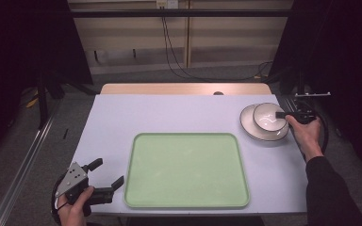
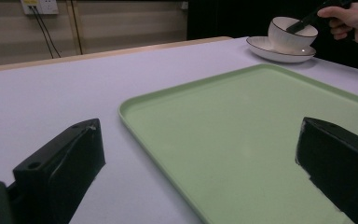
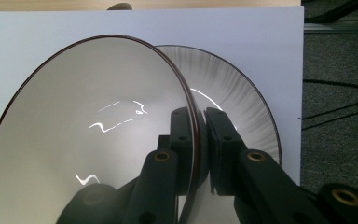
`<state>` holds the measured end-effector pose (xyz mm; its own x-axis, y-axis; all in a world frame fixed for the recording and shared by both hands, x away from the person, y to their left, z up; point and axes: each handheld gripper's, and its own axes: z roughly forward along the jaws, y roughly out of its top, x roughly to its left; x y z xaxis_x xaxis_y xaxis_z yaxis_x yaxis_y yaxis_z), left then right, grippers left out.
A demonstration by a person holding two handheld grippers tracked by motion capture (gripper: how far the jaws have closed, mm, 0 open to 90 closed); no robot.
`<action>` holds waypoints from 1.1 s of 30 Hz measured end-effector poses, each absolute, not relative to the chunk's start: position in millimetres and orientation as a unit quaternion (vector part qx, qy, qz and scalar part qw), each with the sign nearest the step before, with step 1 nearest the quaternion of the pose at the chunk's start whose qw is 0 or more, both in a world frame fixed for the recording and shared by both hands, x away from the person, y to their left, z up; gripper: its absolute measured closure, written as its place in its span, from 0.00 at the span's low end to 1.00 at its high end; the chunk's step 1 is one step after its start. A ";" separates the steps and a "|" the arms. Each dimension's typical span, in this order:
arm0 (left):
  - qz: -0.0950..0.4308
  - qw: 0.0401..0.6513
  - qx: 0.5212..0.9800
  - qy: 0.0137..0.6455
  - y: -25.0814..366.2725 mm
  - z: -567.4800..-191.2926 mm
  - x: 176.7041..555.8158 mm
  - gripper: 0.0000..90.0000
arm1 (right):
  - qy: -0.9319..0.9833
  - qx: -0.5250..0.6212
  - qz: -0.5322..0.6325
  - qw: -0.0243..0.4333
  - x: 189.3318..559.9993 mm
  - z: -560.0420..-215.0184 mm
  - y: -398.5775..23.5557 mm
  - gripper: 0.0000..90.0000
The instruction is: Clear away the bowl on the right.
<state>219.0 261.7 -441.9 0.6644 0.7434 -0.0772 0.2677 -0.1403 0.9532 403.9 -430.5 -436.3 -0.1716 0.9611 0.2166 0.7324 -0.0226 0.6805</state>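
So the right tool (image 3: 199, 149) is pinching the rim of the white bowl (image 1: 269, 117), one jaw inside the wall and one outside, clamped down tight on that thin dark edge. The bowl is sitting on a white plate (image 1: 250, 127) directly under and beyond the tool's tips. The left tool (image 1: 104, 176) is hanging out with its jaws spread wide apart, holding nothing, and the green tray (image 1: 186, 169) is lying just ahead of it and off to its right side.

What's worrying me: that's a skinny grip on a glossy, curved rim. If the bowl gets lifted from one side like that, I'm guessing it could pivot in the jaws or slide right out and clack down on the plate. The plate might also get dragged along if the bowl catches it.

The desk (image 1: 169, 113) is wearing a pale lavender-grey top with a bare wooden strip along the far edge. Around it there's grey floor, dark curtains on both sides, and black cables (image 1: 172, 52) dangling down a light paneled wall behind.
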 end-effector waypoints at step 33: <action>0.217 0.554 0.725 0.348 261.8 -441.6 219.2 0.01 | 0.701 0.579 0.386 0.156 376.6 -409.5 -422.2 0.91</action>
